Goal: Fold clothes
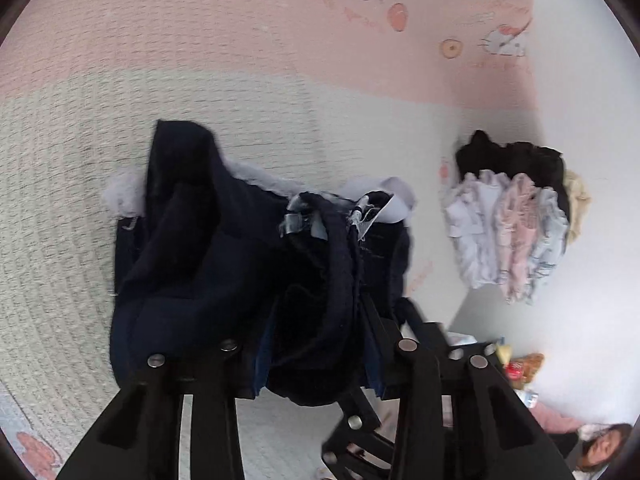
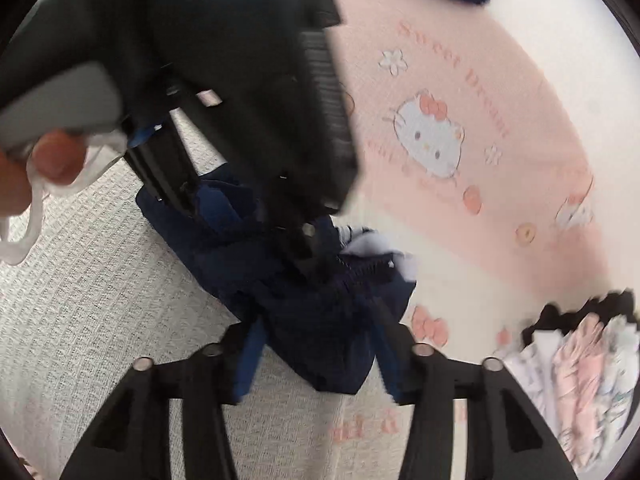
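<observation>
From where I stand, the work goes on over a bed covered by a cream waffle blanket (image 1: 60, 200) with a pink Hello Kitty sheet (image 2: 460, 92) beyond it. On the left, the left tongs (image 1: 312, 360) have their fingers drawn in on a bunched edge of a navy garment (image 1: 192, 248), which hangs and drapes forward onto the blanket; a strip of white lining or trim (image 1: 120, 196) shows at its far edge. Some pale tag or clip sits near the middle of the cloth, too blurred to name.

In the right wrist view the same navy garment (image 2: 312, 304) is gathered between the right tongs (image 2: 316, 364), whose blue-padded fingers (image 2: 250, 364) press in on a thick wad of it. The other tool's black body crosses the top of that view, with the person's hand (image 2: 44, 164) on its pale grip, so the two tools work close together on one bundle.

I judge this to be mid-fold: both tongs holding the piece lifted and bunched, not yet laid flat. The next move, I think, calls for drawing the two grips apart to spread the cloth, then lowering it onto the blanket so a clean crease can be made without the lining rucking.

Off to the right, well apart, a stack of folded clothes (image 1: 516, 224) lies on the bed, pale and pink pieces with dark ones behind.
</observation>
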The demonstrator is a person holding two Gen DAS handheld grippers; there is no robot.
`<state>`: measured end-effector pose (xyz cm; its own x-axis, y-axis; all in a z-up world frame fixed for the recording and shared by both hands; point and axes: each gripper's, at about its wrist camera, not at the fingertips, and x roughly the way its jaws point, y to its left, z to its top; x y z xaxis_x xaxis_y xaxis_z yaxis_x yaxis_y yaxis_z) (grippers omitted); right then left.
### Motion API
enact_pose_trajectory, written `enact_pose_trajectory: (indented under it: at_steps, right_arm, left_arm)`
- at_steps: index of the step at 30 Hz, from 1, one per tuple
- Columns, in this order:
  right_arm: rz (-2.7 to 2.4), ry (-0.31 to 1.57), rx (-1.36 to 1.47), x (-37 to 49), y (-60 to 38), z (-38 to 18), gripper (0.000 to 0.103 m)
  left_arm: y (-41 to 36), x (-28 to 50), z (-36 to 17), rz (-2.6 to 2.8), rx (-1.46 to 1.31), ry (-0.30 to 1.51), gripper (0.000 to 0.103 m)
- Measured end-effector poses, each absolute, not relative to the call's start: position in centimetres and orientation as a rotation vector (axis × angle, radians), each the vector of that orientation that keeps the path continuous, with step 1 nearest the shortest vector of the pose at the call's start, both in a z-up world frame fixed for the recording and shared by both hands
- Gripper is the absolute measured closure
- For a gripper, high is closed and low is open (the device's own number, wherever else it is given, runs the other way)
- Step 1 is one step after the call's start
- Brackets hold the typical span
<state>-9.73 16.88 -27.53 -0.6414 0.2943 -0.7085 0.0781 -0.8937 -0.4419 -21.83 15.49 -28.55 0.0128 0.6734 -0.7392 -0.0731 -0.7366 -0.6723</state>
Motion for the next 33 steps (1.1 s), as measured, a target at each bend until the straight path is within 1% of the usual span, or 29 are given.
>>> enact_pose_trajectory:
  at_steps: [2, 4, 6, 9, 12, 13, 14, 17, 18, 19, 20, 22, 26, 28, 33]
  right_arm:
    - [2.673, -0.604, -1.261, -9.6, 17.9, -26.8, 0.037]
    - [2.700, -0.514, -1.249, -9.4, 19.0, -25.9, 0.030]
    - [2.749, -0.402, -1.250, -9.3, 20.0, -24.9, 0.028]
    - [2.850, -0.106, -1.275, -9.3, 22.9, -23.4, 0.028]
    - [2.919, 0.358, -1.251, -8.4, 26.2, -23.6, 0.026]
    - [2.904, 0.538, -1.226, -8.0, 27.6, -23.8, 0.023]
    - [2.862, 0.754, -1.196, -7.6, 29.5, -24.0, 0.019]
    - [2.696, 1.352, -1.117, -7.0, 34.1, -26.1, 0.018]
    - [2.623, 1.501, -1.092, -6.9, 35.4, -26.9, 0.018]
    - [2.570, 1.574, -1.074, -7.2, 36.4, -27.5, 0.018]
    - [2.541, 1.586, -1.070, -7.5, 36.8, -27.8, 0.018]
    - [2.508, 1.546, -1.088, -8.1, 36.9, -28.1, 0.018]
    - [2.422, 1.577, -1.191, -9.2, 37.2, -29.6, 0.018]
    - [2.370, 1.606, -1.229, -9.0, 37.0, -30.5, 0.018]
    - [2.315, 1.723, -1.188, -9.0, 37.0, -31.1, 0.018]
  left_arm:
    - [15.3, -21.8, -28.8, 1.771, -1.753, -0.639, 0.069]
    - [15.1, -21.9, -29.0, 1.765, -1.754, -0.653, 0.069]
    - [15.1, -21.9, -29.2, 1.767, -1.758, -0.644, 0.069]
    - [15.1, -22.0, -29.4, 1.763, -1.761, -0.660, 0.069]
    - [15.2, -22.1, -29.6, 1.761, -1.767, -0.677, 0.069]
    - [15.2, -22.1, -29.6, 1.761, -1.770, -0.681, 0.069]
    - [15.2, -22.1, -29.6, 1.764, -1.769, -0.679, 0.069]
    - [15.3, -21.9, -29.6, 1.773, -1.767, -0.670, 0.069]
    - [15.4, -21.9, -29.5, 1.775, -1.768, -0.666, 0.069]
    - [15.4, -21.9, -29.5, 1.776, -1.769, -0.662, 0.069]
    - [15.6, -21.9, -29.5, 1.781, -1.770, -0.651, 0.069]
    - [15.9, -21.9, -29.3, 1.792, -1.772, -0.625, 0.069]
    - [16.8, -21.7, -28.9, 1.827, -1.768, -0.553, 0.069]
    - [16.9, -21.6, -28.8, 1.839, -1.765, -0.542, 0.069]
    - [17.0, -21.4, -28.8, 1.856, -1.748, -0.552, 0.069]
